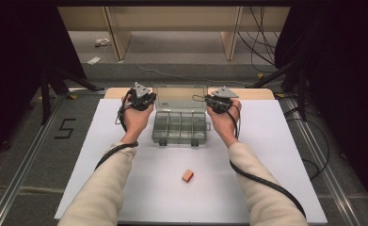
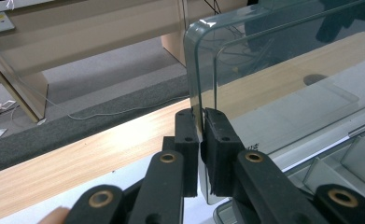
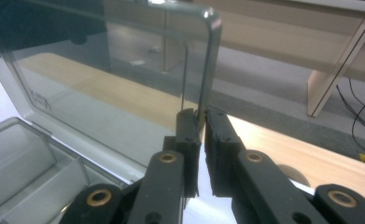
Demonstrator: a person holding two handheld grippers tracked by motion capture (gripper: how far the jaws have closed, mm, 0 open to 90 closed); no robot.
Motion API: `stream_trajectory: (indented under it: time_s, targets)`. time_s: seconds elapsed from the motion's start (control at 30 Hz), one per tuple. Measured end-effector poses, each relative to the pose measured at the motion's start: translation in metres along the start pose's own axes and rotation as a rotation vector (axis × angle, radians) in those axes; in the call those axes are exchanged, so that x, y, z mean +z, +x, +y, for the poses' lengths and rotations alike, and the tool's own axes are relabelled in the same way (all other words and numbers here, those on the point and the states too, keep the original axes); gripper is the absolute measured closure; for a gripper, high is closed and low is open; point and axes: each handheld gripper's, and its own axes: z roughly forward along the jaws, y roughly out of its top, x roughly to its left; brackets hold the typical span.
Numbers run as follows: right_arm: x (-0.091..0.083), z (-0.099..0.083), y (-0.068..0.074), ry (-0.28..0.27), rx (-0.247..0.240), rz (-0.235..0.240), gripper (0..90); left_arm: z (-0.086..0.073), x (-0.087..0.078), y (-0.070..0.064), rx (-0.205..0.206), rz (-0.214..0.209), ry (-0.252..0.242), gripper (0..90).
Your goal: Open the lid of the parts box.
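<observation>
left gripper [image 2: 201, 122] has its jaws pinched on the edge of the clear lid [image 2: 283, 84], standing upright over the box [image 2: 348, 158].

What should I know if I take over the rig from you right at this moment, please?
Left claw: shut on the left edge of the lid.
Right claw: shut on the lid's right edge.
Box: at the middle of the table, lid standing upright and open; the compartments I can see look empty.
Block: small and orange, lying loose on the table nearer the person than the box, untouched.
Done: lid is open.
Left, probably: let go of the lid, then put the block into a compartment.
</observation>
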Motion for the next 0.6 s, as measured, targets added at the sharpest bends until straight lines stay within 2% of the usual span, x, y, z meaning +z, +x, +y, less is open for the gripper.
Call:
stream_trajectory:
  time_s: [0.6]
  targets:
    - [0.011, -0.014, 0.001, 0.045, 0.024, -0.006, 84.9, -0.007, 0.010, -0.001, 0.006, 0.001, 0.052, 83.2]
